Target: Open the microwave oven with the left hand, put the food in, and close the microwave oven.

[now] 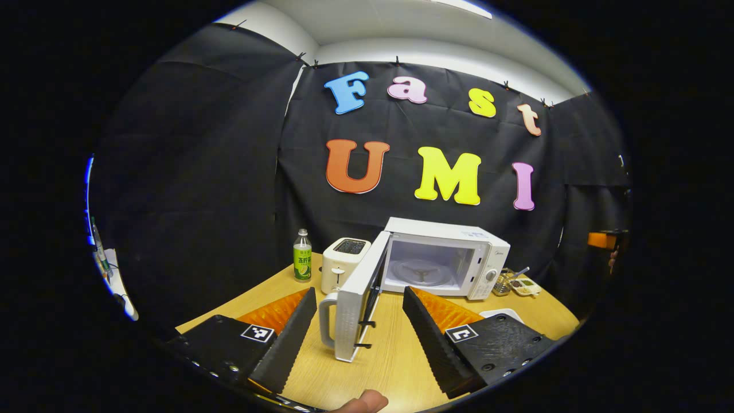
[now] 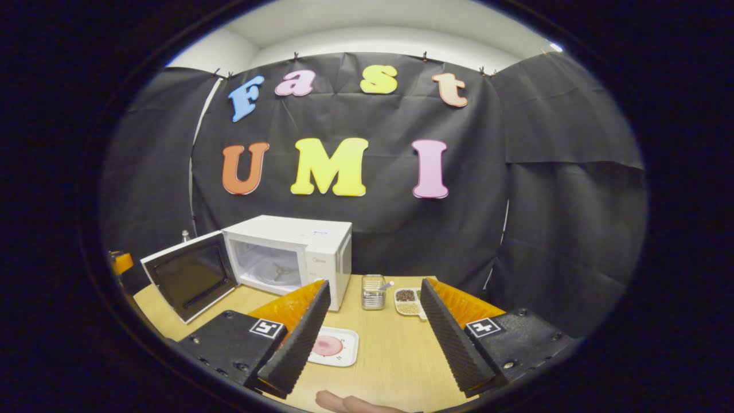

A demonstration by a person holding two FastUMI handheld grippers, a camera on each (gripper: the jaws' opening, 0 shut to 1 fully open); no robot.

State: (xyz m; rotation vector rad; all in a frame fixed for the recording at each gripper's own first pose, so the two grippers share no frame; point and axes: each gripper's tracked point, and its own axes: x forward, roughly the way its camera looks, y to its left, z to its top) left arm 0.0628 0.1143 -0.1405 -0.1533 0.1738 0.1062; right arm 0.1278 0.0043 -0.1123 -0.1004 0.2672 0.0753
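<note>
The white microwave (image 1: 453, 252) (image 2: 309, 246) stands at the back of the wooden table with its door (image 1: 356, 301) (image 2: 192, 281) swung wide open to the left. The glass turntable (image 1: 421, 272) inside is bare. My left gripper (image 1: 358, 338) is open; the door's edge and handle (image 1: 325, 321) lie between its fingers, untouched. My right gripper (image 2: 370, 335) is open above the table. The food, a pink slice on a white square plate (image 2: 334, 347), lies just past the right gripper's left finger (image 2: 298, 338).
A white toaster (image 1: 342, 263) and a green-labelled bottle (image 1: 302, 256) stand left of the microwave. A metal holder (image 2: 373, 291) and a small divided dish (image 2: 408, 301) sit to its right. The other gripper's orange body (image 1: 602, 240) shows at the far right.
</note>
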